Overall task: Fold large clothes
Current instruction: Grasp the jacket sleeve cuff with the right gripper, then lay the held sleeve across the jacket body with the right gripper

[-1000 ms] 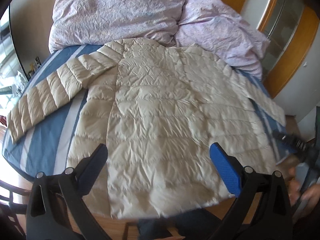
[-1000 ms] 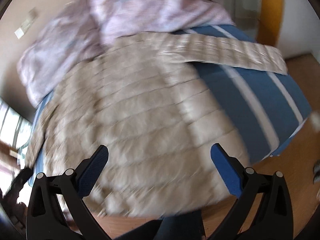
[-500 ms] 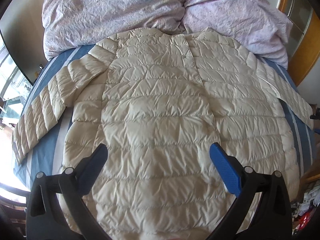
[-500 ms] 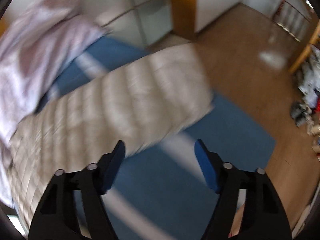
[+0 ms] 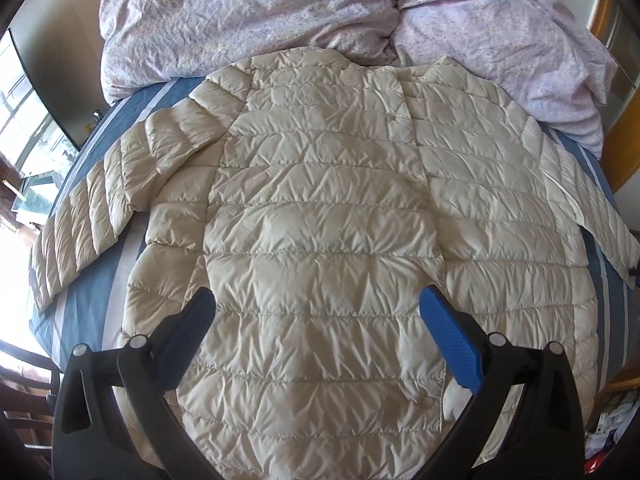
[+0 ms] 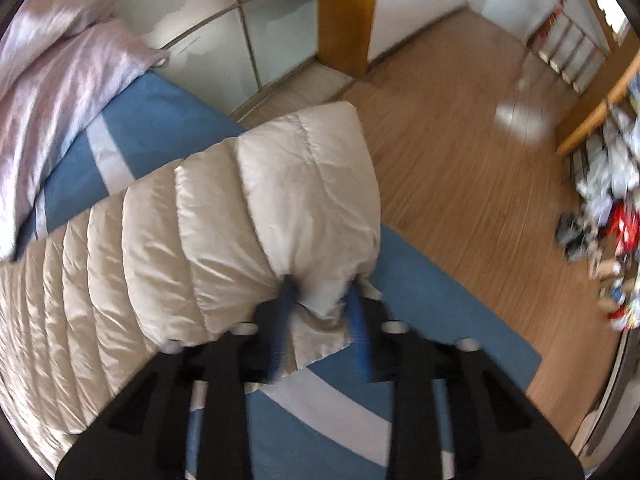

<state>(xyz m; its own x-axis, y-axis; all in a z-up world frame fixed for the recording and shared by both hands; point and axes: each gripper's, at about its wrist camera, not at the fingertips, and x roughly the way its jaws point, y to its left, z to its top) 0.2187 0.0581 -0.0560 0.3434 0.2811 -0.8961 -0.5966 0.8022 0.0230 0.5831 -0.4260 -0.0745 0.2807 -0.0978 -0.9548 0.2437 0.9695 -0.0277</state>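
One cream quilted jacket (image 5: 320, 216) is lying spread flat, front up, on one bed with a blue, white-striped sheet (image 5: 84, 308); its collar is touching the lilac duvet (image 5: 256, 20) bunched at the head end. Two sleeves counted: the left sleeve (image 5: 92, 216) is lying angled out over the sheet, and the right sleeve (image 6: 224, 224) is reaching the bed edge, above the wood floor (image 6: 460, 168).

Two tongs counted. The left tongs (image 5: 318, 312) are hovering over the jacket's lower body, spread wide, gripping nothing. The right tongs (image 6: 322, 304) are pinching the cuff of the right sleeve, fabric bunching between the blue pads.

Versus 0.5 s ago: the right tongs were spread short of the cuff; now they are closing on it. The left view is sitting slightly nearer.
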